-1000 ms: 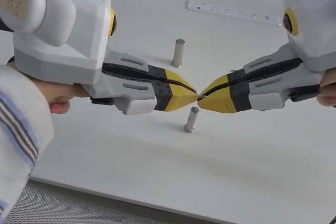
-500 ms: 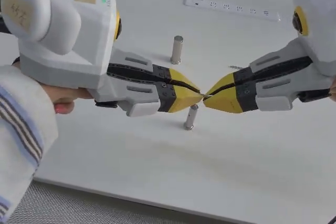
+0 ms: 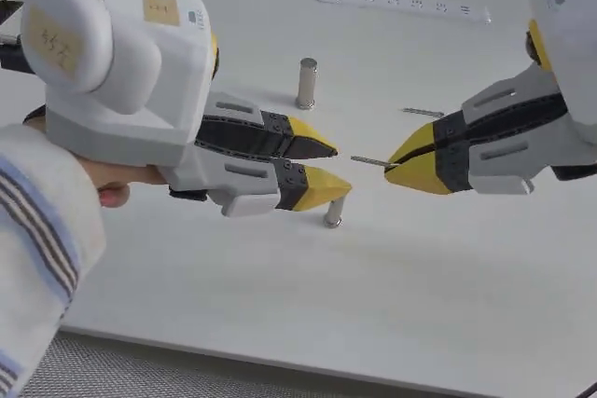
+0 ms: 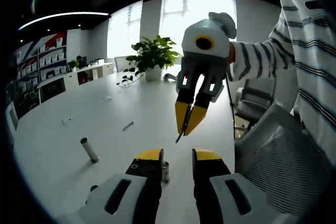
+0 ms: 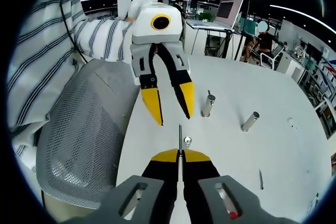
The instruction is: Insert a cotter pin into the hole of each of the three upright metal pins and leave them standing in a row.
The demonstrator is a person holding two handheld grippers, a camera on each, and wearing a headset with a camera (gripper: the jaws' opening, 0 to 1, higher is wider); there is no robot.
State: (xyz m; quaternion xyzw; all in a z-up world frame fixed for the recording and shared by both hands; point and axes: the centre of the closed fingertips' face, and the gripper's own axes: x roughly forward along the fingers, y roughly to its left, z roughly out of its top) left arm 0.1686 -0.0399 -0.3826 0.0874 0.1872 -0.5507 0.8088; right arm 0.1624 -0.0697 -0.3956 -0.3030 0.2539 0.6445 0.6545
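My right gripper [image 3: 392, 164] is shut on a thin cotter pin [image 3: 370, 161] that juts from its yellow tips toward my left gripper [image 3: 334, 168]. That one is open, with a gap between it and the pin's end. In the right gripper view the cotter pin [image 5: 179, 139] rises from my shut jaws, and the left gripper [image 5: 173, 111] faces it, open. One upright metal pin [image 3: 306, 83] stands further back. Another [image 3: 333, 217] stands partly hidden under the left jaws. The right gripper view shows three metal pins [image 5: 208, 105] [image 5: 250, 121] [image 5: 187, 141].
A loose cotter pin [image 3: 423, 112] lies on the white table [image 3: 280, 305] right of the far metal pin. A white power strip [image 3: 401, 4] lies along the far side. The table's near edge runs along the bottom, with a mesh chair [image 5: 79, 145] beyond it.
The two grippers met tip to tip at the cotter pin. Now the left gripper has opened and the two have drawn apart, with the pin left in the right gripper.
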